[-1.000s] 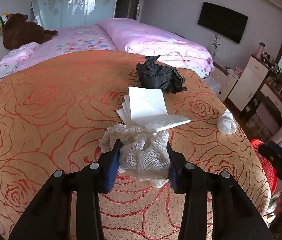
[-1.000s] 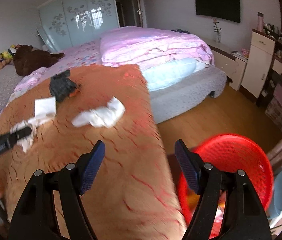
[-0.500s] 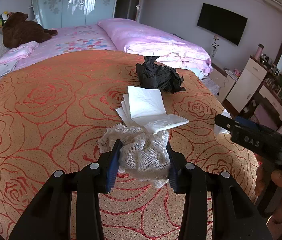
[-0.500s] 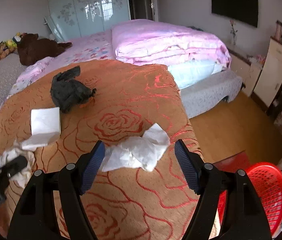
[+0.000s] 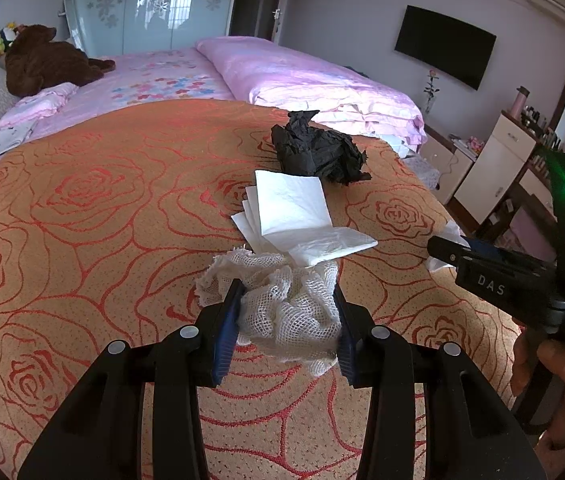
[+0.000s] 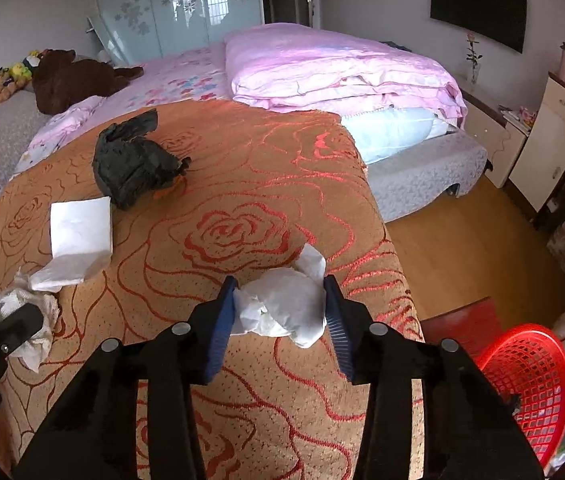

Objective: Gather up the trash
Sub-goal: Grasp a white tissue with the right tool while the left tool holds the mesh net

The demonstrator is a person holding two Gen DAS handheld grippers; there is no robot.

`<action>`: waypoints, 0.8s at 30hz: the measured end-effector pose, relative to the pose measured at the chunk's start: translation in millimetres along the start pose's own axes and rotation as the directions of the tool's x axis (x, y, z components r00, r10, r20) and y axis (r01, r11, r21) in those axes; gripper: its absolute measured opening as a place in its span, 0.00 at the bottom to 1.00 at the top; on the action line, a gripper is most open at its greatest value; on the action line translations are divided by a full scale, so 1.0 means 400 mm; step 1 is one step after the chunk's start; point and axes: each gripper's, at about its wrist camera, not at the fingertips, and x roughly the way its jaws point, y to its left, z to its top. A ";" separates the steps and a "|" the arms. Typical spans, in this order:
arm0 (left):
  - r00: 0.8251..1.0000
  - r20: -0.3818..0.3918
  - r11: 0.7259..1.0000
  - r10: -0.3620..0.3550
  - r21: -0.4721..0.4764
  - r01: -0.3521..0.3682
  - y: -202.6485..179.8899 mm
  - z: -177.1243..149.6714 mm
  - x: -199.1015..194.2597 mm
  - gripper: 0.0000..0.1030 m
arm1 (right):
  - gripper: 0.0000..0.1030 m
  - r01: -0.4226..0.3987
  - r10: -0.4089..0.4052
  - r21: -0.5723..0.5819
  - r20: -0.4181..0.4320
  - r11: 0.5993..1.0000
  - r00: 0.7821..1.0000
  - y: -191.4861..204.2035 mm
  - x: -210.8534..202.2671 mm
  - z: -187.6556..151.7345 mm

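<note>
My left gripper [image 5: 287, 320] is shut on a wad of white mesh gauze [image 5: 286, 304] on the orange rose-pattern blanket [image 5: 82, 240]. Beyond it lie folded white tissues [image 5: 294, 212] and a crumpled black plastic bag [image 5: 316, 154]. My right gripper [image 6: 280, 314] has its blue pads on both sides of a crumpled white paper ball [image 6: 282, 308] at the blanket's right edge, pressing on it. The gauze [image 6: 22, 308], tissues [image 6: 80, 236] and black bag [image 6: 130, 164] also show at left in the right wrist view. A red mesh basket [image 6: 530, 384] stands on the floor at lower right.
A pink duvet [image 6: 338, 68] is folded on the bed behind. A brown teddy bear [image 5: 46, 64] lies at the back left. White cabinets [image 6: 550, 140] and a wall TV [image 5: 444, 46] are on the right. Wooden floor [image 6: 462, 248] lies between bed and cabinets.
My right gripper swung from over the red basket to the blanket edge and closed around the white paper ball. My left gripper stayed still, holding the gauze.
</note>
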 end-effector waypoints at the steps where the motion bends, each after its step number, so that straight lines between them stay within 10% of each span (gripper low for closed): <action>1: 1.000 0.000 1.000 0.001 0.001 -0.001 0.001 -0.002 0.002 0.38 | 0.40 -0.002 0.002 0.005 -0.001 1.000 1.000 -0.003 -0.002 -0.003; 24: 0.999 0.026 0.996 -0.021 0.092 0.019 -0.077 -0.061 -0.096 0.38 | 0.40 -0.082 0.081 0.059 0.024 0.995 0.996 -0.002 -0.157 -0.149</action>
